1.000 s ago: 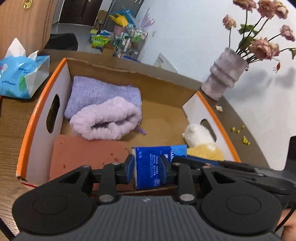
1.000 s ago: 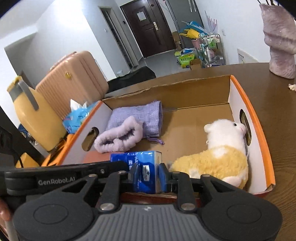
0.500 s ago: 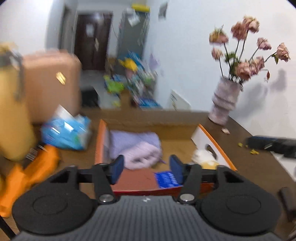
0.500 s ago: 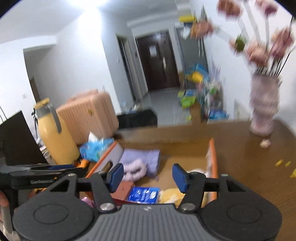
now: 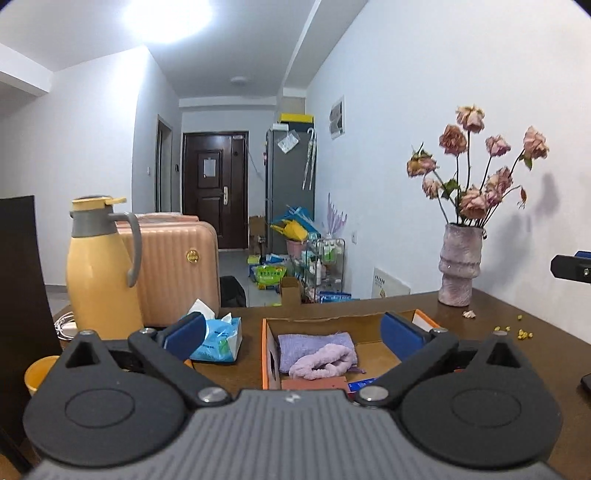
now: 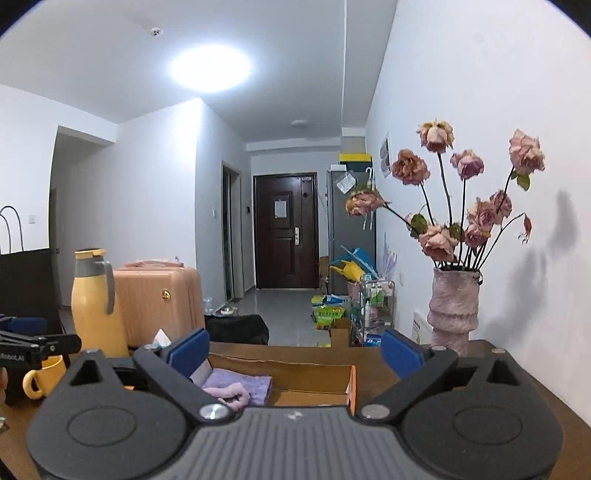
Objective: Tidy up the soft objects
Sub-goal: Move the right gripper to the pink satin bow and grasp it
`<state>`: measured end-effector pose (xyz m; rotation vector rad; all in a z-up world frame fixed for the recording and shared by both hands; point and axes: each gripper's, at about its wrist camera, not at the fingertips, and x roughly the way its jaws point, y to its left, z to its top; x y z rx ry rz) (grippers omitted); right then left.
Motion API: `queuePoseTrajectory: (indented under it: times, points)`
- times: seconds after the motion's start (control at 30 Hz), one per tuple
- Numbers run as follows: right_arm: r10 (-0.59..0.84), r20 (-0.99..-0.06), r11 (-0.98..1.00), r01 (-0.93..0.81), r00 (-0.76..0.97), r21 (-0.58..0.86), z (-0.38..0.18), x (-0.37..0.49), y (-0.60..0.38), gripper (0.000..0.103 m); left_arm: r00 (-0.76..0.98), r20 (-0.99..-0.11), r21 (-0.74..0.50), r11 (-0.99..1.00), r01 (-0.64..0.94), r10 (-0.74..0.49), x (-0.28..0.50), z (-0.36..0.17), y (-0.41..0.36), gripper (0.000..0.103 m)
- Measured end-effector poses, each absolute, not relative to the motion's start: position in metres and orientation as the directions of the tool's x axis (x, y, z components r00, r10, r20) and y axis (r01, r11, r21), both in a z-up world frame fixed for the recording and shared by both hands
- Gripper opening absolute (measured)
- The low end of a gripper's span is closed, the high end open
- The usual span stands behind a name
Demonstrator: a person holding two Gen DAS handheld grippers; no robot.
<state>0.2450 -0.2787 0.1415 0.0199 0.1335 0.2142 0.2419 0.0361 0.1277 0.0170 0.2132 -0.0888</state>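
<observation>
Our box holds a towel, headband, sponge and tissue pack; both tongs are opening, empty.

Bright ceiling light glares overhead; frames sharp, edges fisheye-bent.

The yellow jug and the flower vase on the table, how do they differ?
The yellow jug is smooth, with a grey lid and handle; the flower vase is rough, ridged, mottled pink-grey and has no handle. The jug is capped, while the vase is open and holds dried roses. Both stand upright at the table's far side.
</observation>
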Motion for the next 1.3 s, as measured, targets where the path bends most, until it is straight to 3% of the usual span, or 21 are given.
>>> queuePoseTrajectory:
  times: [0.27, 0.6, 0.83, 0.93, 1.03, 1.07, 1.3]
  points:
    - [0.226, -0.124, 0.974, -0.22, 0.966, 0.063, 0.111, 0.183, -0.268, 0.1, 0.98, -0.193, -0.011, 0.999, 0.045, -0.046, 0.173, 0.097, 0.049, 0.103]
    - [0.361, -0.262, 0.932, -0.335, 0.895, 0.142, 0.032, 0.101, -0.245, 0.099, 0.953, -0.286, -0.111, 0.992, 0.067, -0.096, 0.093, 0.029, 0.075, 0.103]
    - [0.377, -0.303, 0.926, -0.356, 0.875, 0.122, 0.031, 0.136, -0.227, 0.092, 0.944, -0.315, -0.129, 0.989, 0.066, -0.104, 0.14, 0.022, 0.075, 0.103]
    - [0.389, -0.352, 0.921, -0.369, 0.851, 0.126, 0.029, 0.172, -0.216, 0.085, 0.936, -0.328, -0.049, 0.992, 0.117, -0.127, 0.179, 0.014, 0.066, 0.102]
    - [0.41, -0.38, 0.912, -0.385, 0.829, 0.143, 0.029, 0.217, -0.202, 0.078, 0.913, -0.372, -0.004, 0.984, 0.178, -0.167, 0.227, 0.006, 0.061, 0.095]
    - [0.416, -0.39, 0.909, -0.388, 0.822, 0.151, 0.029, 0.233, -0.196, 0.076, 0.902, -0.392, -0.01, 0.981, 0.192, -0.18, 0.242, 0.003, 0.061, 0.089]
    - [0.448, -0.496, 0.893, -0.389, 0.744, 0.225, 0.002, 0.343, -0.157, 0.058, 0.827, -0.479, -0.185, 0.955, 0.233, -0.294, 0.335, -0.018, 0.075, 0.08]
